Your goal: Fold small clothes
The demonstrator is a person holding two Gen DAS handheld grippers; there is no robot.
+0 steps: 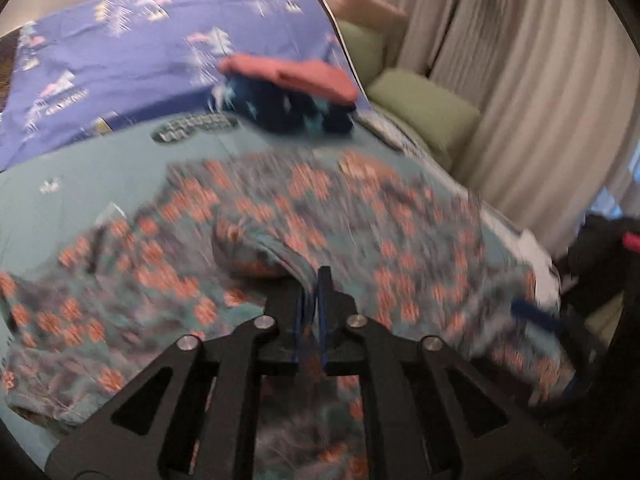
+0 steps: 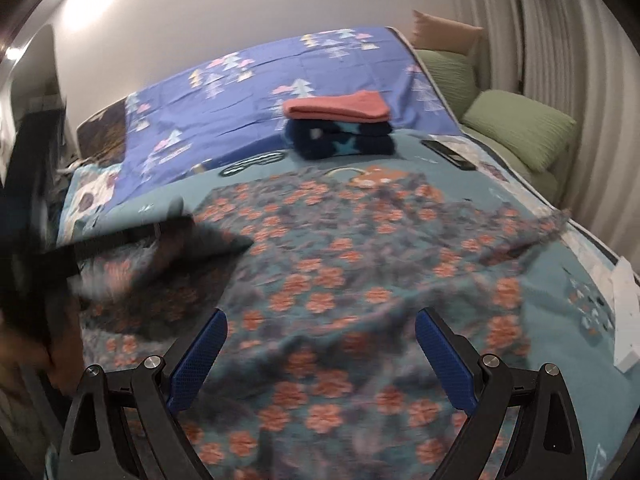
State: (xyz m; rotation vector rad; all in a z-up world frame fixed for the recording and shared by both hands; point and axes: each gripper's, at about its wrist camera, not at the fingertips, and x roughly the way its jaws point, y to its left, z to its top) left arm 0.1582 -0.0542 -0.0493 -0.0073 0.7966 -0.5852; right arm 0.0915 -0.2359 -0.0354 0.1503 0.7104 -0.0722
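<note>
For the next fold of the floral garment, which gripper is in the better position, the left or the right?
Left, I think. The left gripper is already shut on an edge of the floral garment, so it can carry that edge over. The right gripper hangs open above the cloth, gripping nothing.

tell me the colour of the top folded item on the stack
Salmon pink folded garment, clearest in the right wrist view.
</note>
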